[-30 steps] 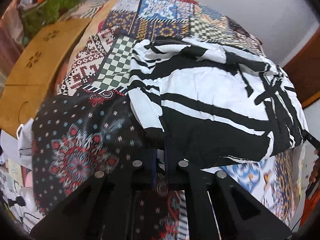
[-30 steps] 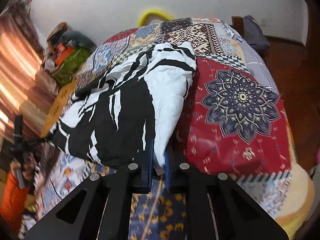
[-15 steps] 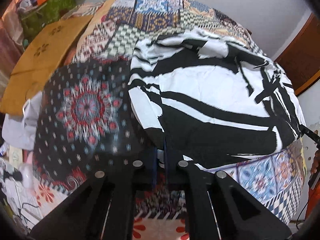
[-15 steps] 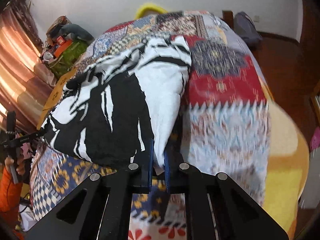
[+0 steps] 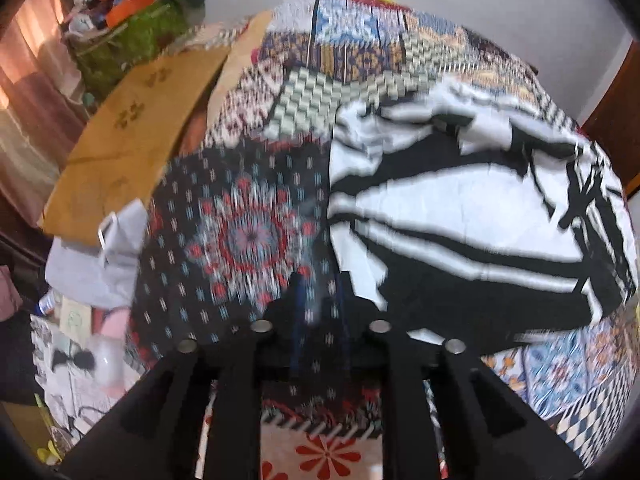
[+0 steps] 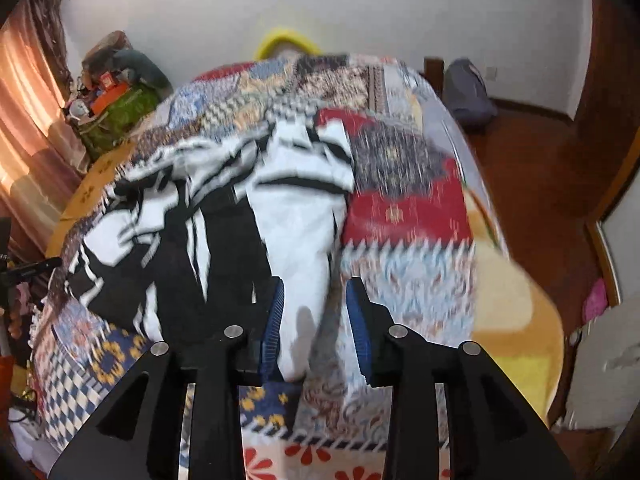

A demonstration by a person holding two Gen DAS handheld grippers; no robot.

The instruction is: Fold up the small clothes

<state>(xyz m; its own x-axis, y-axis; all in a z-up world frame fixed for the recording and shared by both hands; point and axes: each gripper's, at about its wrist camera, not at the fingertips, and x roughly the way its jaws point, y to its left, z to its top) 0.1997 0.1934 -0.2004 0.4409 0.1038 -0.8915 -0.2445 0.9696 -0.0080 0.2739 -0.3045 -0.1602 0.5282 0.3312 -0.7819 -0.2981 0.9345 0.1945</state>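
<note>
In the left wrist view, a brown cardboard sheet (image 5: pixel 132 132) lies at the upper left beside a green bag (image 5: pixel 128 40) heaped with clutter. The patchwork bedspread (image 5: pixel 244 236) fills the centre. The black-and-white garment (image 5: pixel 472 216) lies spread over the right half of the bed. At the bottom centre the left gripper (image 5: pixel 318 292) has its jaws parted, with only bedspread showing between them; the garment's edge lies just to their right.

In the right wrist view, the garment (image 6: pixel 192 236) sprawls across the left and centre of the bedspread (image 6: pixel 404 208). The right gripper (image 6: pixel 316 312) stands with jaws wide apart, a white fold lying loose between the blue pads (image 6: pixel 274 320). Wooden floor (image 6: pixel 536 184) shows at right.
</note>
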